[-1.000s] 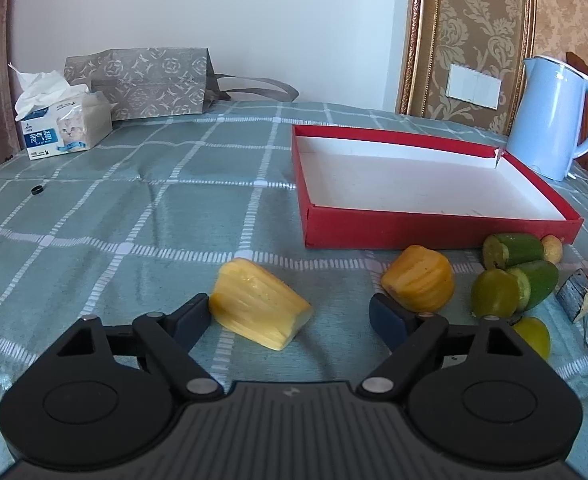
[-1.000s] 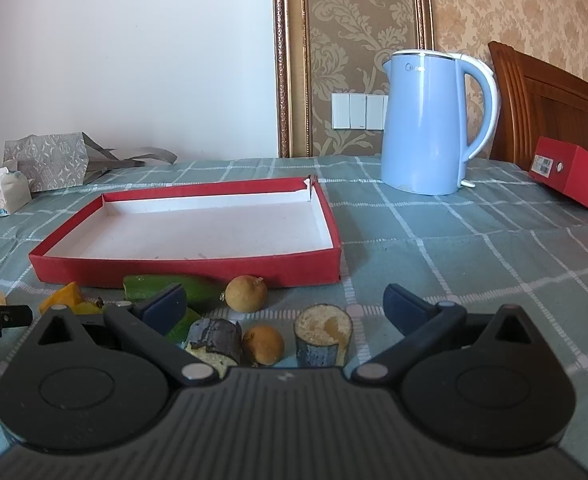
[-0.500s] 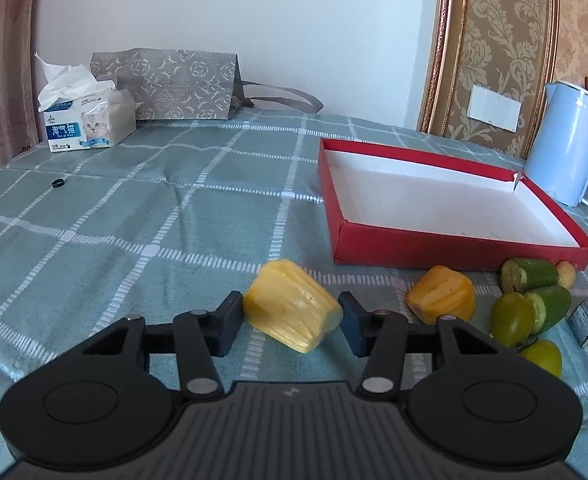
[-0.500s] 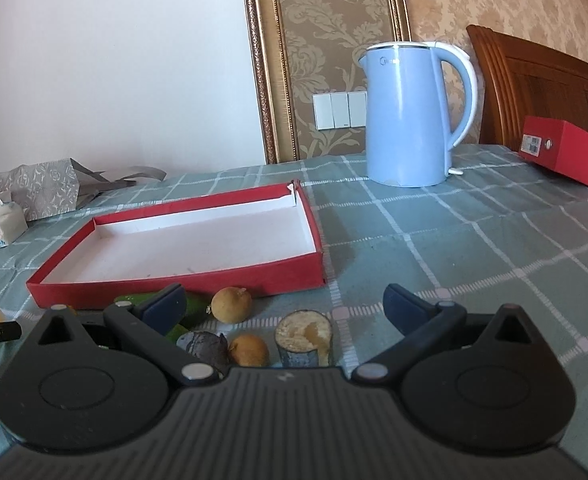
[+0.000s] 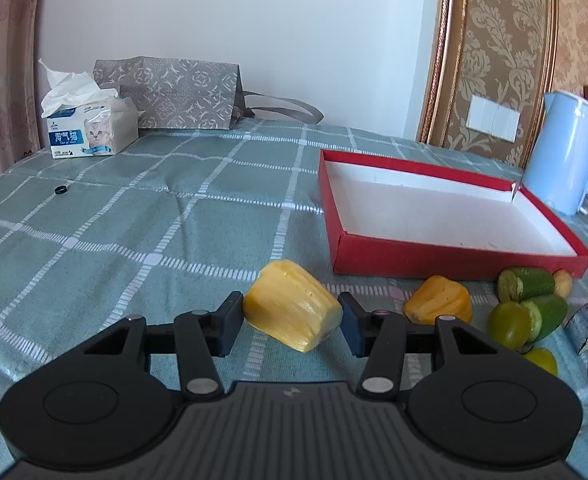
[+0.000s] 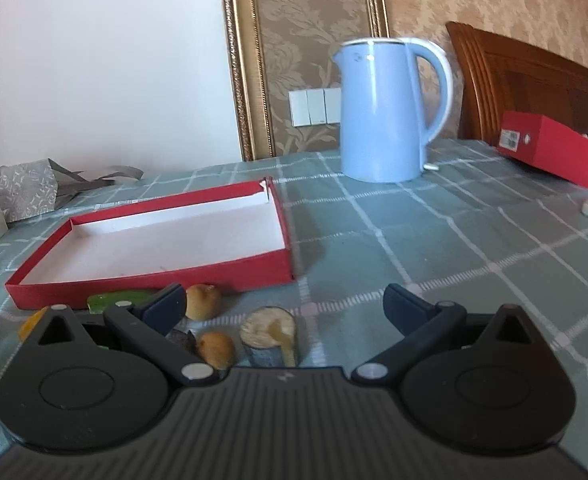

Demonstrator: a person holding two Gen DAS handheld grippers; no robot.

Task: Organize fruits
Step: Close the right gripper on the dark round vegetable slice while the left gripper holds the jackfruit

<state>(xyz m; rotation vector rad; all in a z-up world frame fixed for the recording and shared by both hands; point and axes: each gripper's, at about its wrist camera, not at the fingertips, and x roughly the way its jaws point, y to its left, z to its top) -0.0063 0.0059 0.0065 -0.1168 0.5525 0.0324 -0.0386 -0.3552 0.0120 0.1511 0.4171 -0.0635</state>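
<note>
One pale yellow ridged fruit piece [image 5: 292,306] clamped, red cardboard tray [image 5: 460,256] bare.
Left wrist view: left gripper [image 5: 290,322] pinches the yellow piece from both sides at the cloth, likely for carrying to the tray; one orange ridged piece [image 5: 438,300], four green fruits alongside. Right wrist view: right gripper [image 6: 284,306] spread wide, empty, poised over two small brown fruits [image 6: 202,301] and one cut dark-skinned stub [image 6: 269,336]; one blue kettle [image 6: 382,110].
</note>
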